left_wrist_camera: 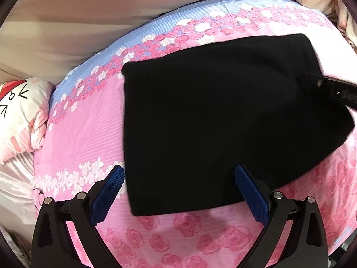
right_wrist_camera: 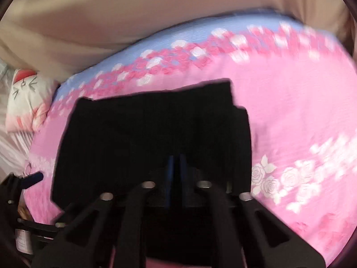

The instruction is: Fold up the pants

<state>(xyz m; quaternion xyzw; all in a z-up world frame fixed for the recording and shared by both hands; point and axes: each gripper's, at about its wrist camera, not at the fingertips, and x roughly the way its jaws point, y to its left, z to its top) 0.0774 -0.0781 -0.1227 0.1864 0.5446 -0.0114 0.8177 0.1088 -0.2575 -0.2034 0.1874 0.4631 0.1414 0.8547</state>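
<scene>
Lying on the bed (left_wrist_camera: 93,120), black pants (left_wrist_camera: 223,122), already folded into a compact, roughly rectangular block with straight edges; no loose leg showing in either view. Judged well along, perhaps one fold or a final squaring-up left. Thickness and layer count not readable against the black cloth.

Left gripper (left_wrist_camera: 179,178): blue fingers (left_wrist_camera: 252,196) wide apart, hovering over the near edge of the block, one finger over the cover, the other over the cloth, gripping nothing.

Right gripper (right_wrist_camera: 176,163): fingers drawn together at the near right part of the block. Cloth pinched between them or not: cannot tell, black on black and right wrist view blurred. Seen in the left wrist view entering from the right edge over the pants' right side.

Surface: bed with pink cover, printed rose bands, a blue strip along the far side. Soft and yielding, likely to let the fabric drag and crease under a sliding move. Cartoon-print pillow (left_wrist_camera: 20,120) at the far left, well apart from the pants. Pale sheet beneath the pillow. Beige curtain (left_wrist_camera: 89,22) hanging behind the bed. Rest of the room not visible.
</scene>
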